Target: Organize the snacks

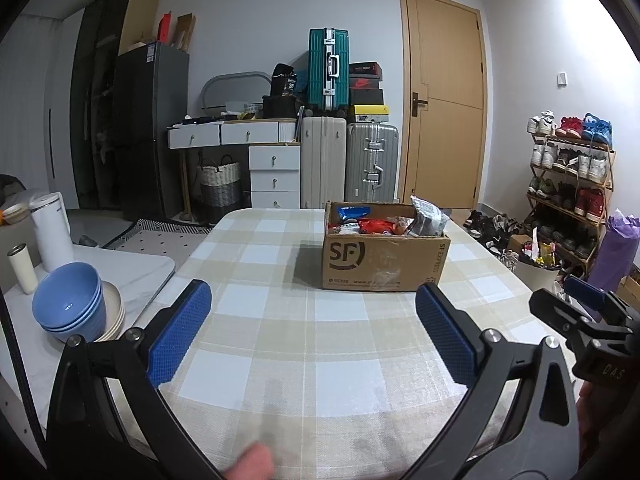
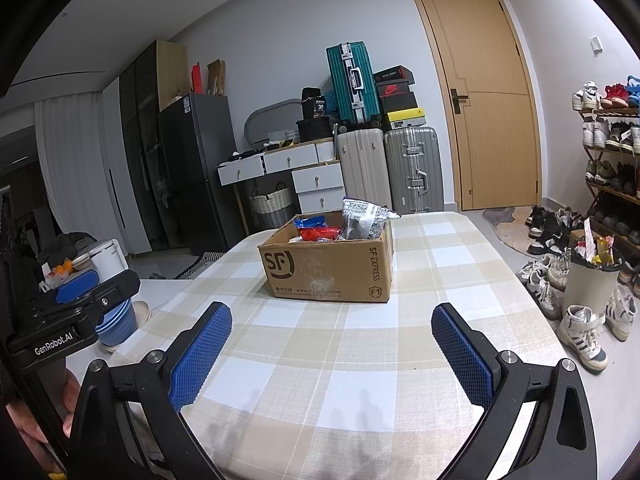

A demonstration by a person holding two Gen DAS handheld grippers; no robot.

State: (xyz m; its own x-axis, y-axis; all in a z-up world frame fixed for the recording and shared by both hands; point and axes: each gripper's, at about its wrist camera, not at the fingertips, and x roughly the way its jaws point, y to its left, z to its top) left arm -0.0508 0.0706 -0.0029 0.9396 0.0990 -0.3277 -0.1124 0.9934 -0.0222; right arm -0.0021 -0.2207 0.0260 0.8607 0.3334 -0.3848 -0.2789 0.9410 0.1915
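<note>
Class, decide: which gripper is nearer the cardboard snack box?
Roughly equal; neither clearly nearer. Left gripper sits before the cardboard snack box, slightly left; right gripper before it, slightly right.

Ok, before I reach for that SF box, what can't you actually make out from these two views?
- Lower layers of the cardboard box: hidden by its walls and the top snack packets, both views.
- Packet labels: too small to read.
- Table near edge: cut off by the frame and the open left gripper and right gripper.
- Blue bowls: partly hidden in the right wrist view by the left gripper.
</note>
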